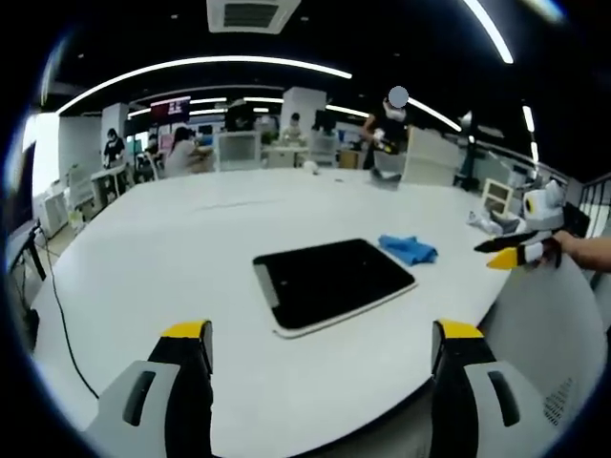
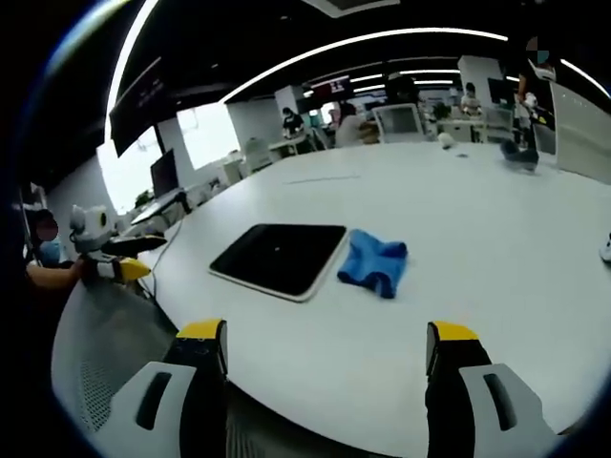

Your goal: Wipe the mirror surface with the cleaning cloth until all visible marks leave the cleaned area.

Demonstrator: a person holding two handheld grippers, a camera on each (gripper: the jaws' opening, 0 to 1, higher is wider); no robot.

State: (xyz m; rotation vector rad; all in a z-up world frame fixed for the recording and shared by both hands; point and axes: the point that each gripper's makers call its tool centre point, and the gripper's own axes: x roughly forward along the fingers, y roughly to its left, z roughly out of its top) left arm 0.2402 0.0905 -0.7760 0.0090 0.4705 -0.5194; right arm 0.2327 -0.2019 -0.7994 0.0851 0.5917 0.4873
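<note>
A dark rectangular mirror [image 1: 329, 281] with a pale rim lies flat on the white table [image 1: 172, 258]; the right gripper view has the mirror [image 2: 279, 258] left of centre. A crumpled blue cleaning cloth [image 1: 409, 249] rests just beyond its far right corner, and the cloth [image 2: 374, 264] touches the mirror's right edge in the right gripper view. My left gripper [image 1: 325, 336] is open over the table's near edge, nothing between its jaws. My right gripper [image 2: 326, 334] is open too, short of the cloth. The right gripper [image 1: 520, 250] also appears at the right of the left gripper view, the left gripper [image 2: 119, 262] at the left of the right gripper view.
A black cable [image 1: 59, 315] hangs down the table's left side. Small objects [image 1: 382, 176] sit at the far end, a white one [image 1: 489, 222] at the right. People sit at desks [image 1: 181, 153] beyond. A grey mesh chair back [image 2: 95, 372] stands below the table edge.
</note>
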